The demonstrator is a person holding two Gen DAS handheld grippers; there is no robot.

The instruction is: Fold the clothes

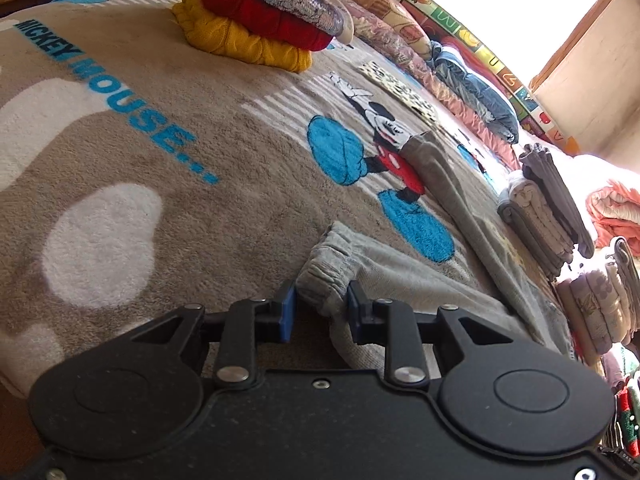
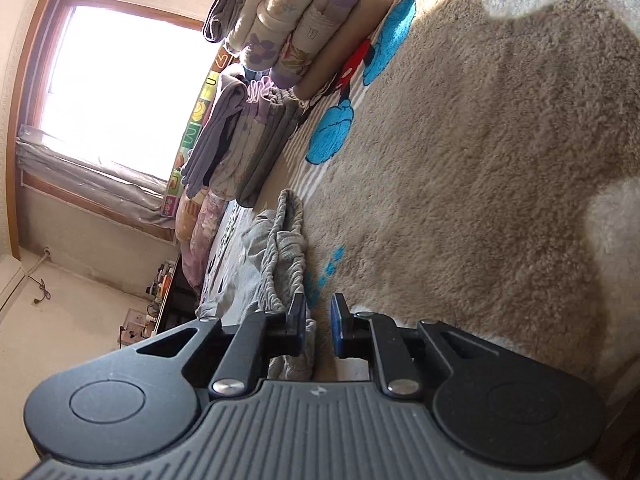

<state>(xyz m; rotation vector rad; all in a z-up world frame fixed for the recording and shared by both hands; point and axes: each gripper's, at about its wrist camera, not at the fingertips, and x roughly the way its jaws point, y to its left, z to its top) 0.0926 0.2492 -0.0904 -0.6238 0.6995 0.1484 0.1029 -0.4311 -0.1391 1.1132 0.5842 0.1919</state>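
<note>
1. The Mickey Mouse blanket [image 1: 168,200] covers the bed in beige pile, with blue lettering, white patches and a printed Mickey figure [image 1: 390,148]; the right wrist view shows the same blanket [image 2: 500,140] filling its right half
2. Rolled quilts and pillows [image 1: 404,28] lie in a row along the far edge of the bed, below a bright window [image 1: 516,4]
3. The grey sweatpants [image 1: 452,276] lie spread on the blanket, one leg running up beside the Mickey figure and the other ending in an elastic cuff [image 1: 324,276] near the left gripper
4. Two stacks of folded clothes [image 1: 548,208] stand on the bed at the right, just beyond the sweatpants; the right wrist view shows them [image 2: 256,136] ahead of the gathered waistband [image 2: 286,240]
5. A pile of folded knitwear [image 1: 256,28] sits well apart at the far end of the blanket: a yellow sweater at the bottom, a red one on it and a sequinned piece on top
6. The left gripper [image 1: 320,312] hovers low with its jaws parted on either side of the cuff, the blue pads [image 1: 287,312] not pressed onto the cloth
7. The right gripper [image 2: 318,326] has its jaws parted too, with a narrow gap; grey fabric of the sweatpants [image 2: 256,264] lies against the left pad, and nothing sits clamped between the pads
</note>
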